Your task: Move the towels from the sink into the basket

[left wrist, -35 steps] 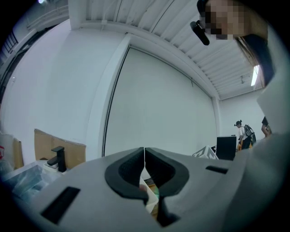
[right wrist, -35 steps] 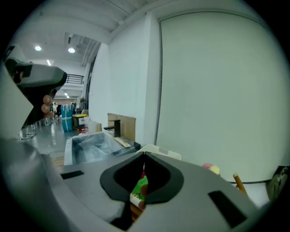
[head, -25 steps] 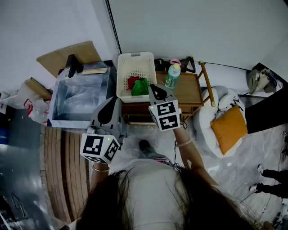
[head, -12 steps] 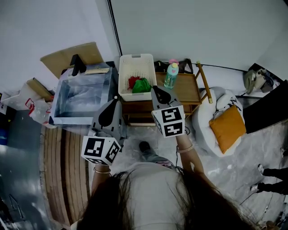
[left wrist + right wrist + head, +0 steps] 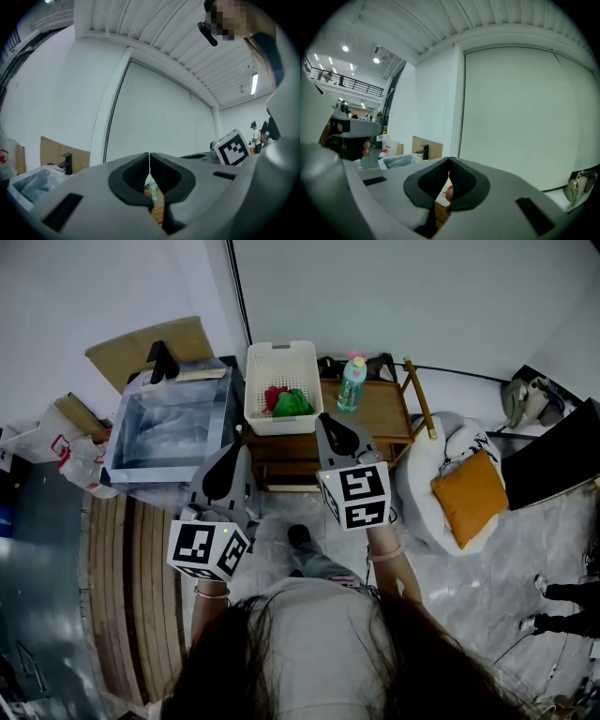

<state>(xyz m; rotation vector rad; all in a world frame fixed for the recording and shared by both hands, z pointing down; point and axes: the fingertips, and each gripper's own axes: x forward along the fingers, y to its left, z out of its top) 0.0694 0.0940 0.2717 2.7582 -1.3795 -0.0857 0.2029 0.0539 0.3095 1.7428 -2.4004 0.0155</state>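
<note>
The sink (image 5: pixel 169 432) is set left of the basket (image 5: pixel 279 350), on the side of the left gripper (image 5: pixel 239 431). Both are held clenched and empty short of the basket, the right gripper (image 5: pixel 321 418) nearer. The towels (image 5: pixel 287 401), red and green, are seen inside it.

White walls (image 5: pixel 403 296); wooden side table (image 5: pixel 384 418); orange cushion (image 5: pixel 469 496) on white chair (image 5: pixel 417 493); marbled floor (image 5: pixel 478 587)

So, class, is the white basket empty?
No, a red towel and a green towel lie inside the basket.
</note>
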